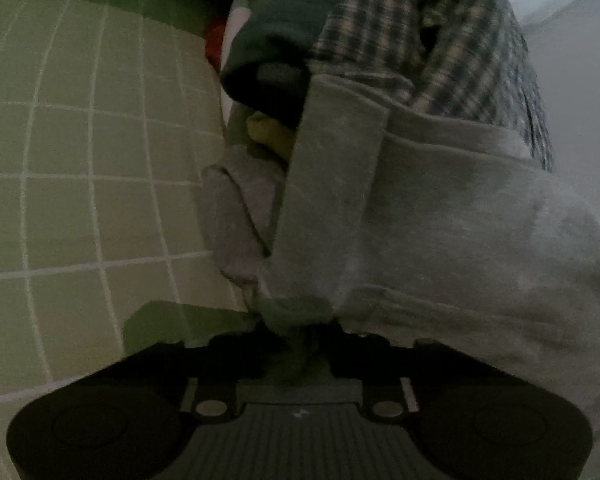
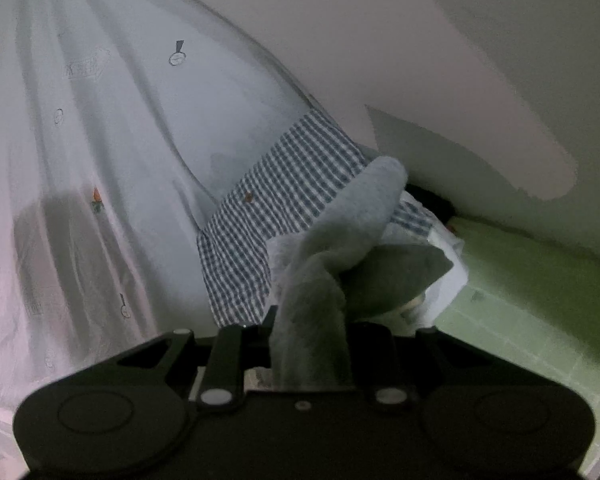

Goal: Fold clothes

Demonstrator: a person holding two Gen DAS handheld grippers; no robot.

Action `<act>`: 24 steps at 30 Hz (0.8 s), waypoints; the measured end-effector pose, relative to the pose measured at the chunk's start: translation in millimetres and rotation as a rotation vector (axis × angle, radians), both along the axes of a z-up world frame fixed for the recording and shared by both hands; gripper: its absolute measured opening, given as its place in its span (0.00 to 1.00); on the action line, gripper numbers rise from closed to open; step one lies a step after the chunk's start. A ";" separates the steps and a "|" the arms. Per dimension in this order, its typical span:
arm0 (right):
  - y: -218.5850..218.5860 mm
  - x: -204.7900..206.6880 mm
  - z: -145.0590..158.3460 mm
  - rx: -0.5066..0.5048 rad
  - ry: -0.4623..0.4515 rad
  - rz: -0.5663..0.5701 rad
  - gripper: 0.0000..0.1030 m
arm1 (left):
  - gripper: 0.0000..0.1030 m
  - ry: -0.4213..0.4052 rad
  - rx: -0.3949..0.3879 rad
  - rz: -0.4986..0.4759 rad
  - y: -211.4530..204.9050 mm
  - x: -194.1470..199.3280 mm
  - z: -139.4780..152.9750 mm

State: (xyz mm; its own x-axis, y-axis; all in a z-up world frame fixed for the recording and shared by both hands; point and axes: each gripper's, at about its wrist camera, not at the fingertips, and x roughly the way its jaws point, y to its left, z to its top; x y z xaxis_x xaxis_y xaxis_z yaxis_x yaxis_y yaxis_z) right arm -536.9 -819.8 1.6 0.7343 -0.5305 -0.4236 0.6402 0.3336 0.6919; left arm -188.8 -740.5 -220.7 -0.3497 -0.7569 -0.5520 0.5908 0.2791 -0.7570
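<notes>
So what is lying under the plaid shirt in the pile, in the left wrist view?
Under the plaid shirt a grey garment, a dark green one and a bit of yellow cloth show. Anything deeper in the pile is covered.

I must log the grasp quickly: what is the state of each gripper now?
Left gripper: shut on the light grey fabric garment.
Right gripper: shut on a grey fleecy cloth.

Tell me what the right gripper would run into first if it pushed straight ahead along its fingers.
The right gripper is already shut on a grey garment, so that bunched cloth comes first. Just past it hangs the blue checked shirt, probably next, with the white wall behind; how far apart they are is unclear.
</notes>
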 end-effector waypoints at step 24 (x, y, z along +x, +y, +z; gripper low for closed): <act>-113.3 -73.0 -154.2 0.181 0.321 -0.107 0.77 | 0.85 -0.319 0.190 -0.041 -36.5 -61.5 37.7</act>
